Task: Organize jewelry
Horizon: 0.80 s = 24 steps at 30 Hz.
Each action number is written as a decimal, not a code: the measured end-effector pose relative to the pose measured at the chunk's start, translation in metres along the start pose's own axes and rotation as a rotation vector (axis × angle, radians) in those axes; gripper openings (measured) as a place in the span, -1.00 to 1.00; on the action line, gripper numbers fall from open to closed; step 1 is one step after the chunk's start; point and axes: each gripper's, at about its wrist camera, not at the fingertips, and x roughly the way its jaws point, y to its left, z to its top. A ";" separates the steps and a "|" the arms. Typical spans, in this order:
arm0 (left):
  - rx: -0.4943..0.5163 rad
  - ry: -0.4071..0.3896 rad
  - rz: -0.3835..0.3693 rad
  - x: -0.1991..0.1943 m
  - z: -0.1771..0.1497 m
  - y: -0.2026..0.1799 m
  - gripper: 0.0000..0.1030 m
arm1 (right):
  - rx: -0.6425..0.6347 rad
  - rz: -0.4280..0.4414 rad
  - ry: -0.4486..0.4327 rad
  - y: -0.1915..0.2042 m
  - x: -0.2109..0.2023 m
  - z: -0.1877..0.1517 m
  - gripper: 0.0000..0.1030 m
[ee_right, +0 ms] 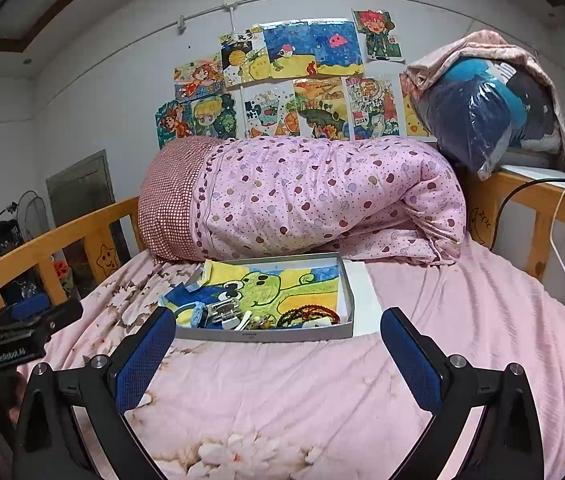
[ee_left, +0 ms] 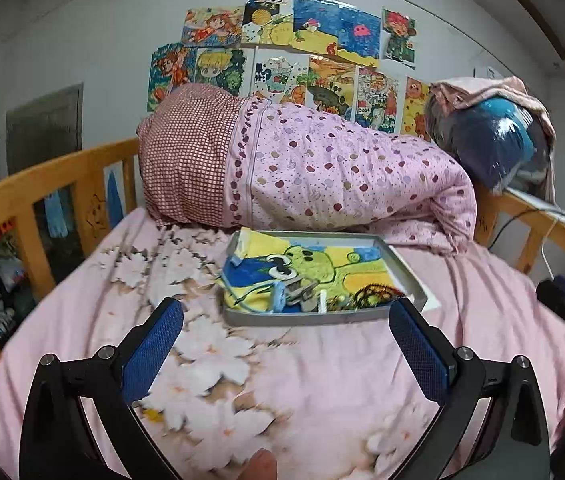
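Small items heaped at near end of tray (ee_right: 344,292) hard to tell apart: dark beaded strands (ee_right: 308,315), metal clips, pale blue piece, white bits. Tray's near wall hides their lower parts. Left finger of right gripper (ee_right: 278,360) overlaps tray's near left corner.

Tray, lined with frog drawing, sits mid-bed on pink sheet (ee_right: 302,392), white lid beneath it. Rolled quilt (ee_right: 322,196) lies just behind; wooden rail (ee_right: 54,236) at sides.

Left gripper (ee_left: 286,350) and right gripper both spread wide, nothing between pads, hanging above sheet short of tray.
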 end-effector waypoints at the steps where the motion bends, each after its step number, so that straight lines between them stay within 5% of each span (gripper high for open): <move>1: 0.010 0.000 0.004 -0.007 -0.005 0.001 0.96 | -0.002 -0.003 0.004 0.003 -0.004 -0.002 1.00; 24: 0.026 0.034 0.048 -0.021 -0.066 -0.010 0.96 | 0.037 -0.127 0.061 0.000 -0.003 -0.056 1.00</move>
